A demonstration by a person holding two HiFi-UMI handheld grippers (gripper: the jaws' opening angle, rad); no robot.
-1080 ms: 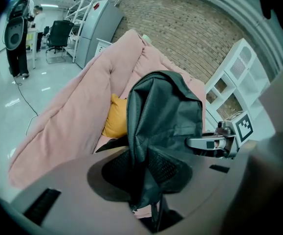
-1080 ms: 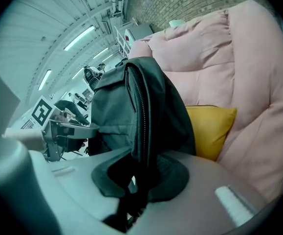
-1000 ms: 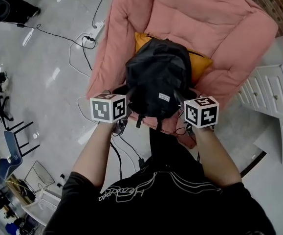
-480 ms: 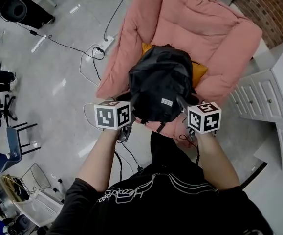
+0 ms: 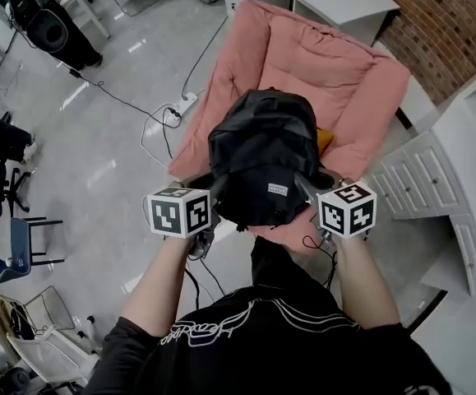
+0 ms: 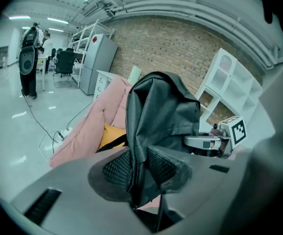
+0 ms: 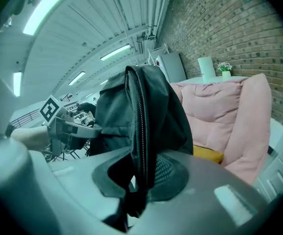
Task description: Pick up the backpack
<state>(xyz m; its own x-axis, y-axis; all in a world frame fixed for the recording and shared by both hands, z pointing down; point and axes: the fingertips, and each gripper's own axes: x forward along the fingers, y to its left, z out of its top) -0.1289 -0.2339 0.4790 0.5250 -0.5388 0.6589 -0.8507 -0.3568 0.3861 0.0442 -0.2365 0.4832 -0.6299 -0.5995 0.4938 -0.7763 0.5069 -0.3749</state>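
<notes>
the fingers (image 6: 113, 169) of the left gripper (image 6: 140, 173) are pinched tight on a fold of the black backpack (image 6: 163, 111), with the cloth squeezed right between the two bumpy pads. from above, the left gripper (image 5: 209, 189) is at the left side of the backpack (image 5: 262, 155), and a white cord (image 5: 151, 126) lies on the shiny floor farther left. the backpack is in the middle, held up in front of the person and over the pink chair (image 5: 320, 64). a bit of a yellow pillow (image 5: 325, 138) peeks out from behind it. i can't tell if the bag's bottom touches the seat. on the other side, the right gripper (image 5: 307, 186) has the right edge of the bag. its fingers (image 7: 169, 174) are also pinched shut on the backpack (image 7: 136, 111), right along the zipper. farthest right is a white cabinet (image 5: 435, 179), with a brick wall (image 5: 443, 15) up behind it.
</notes>
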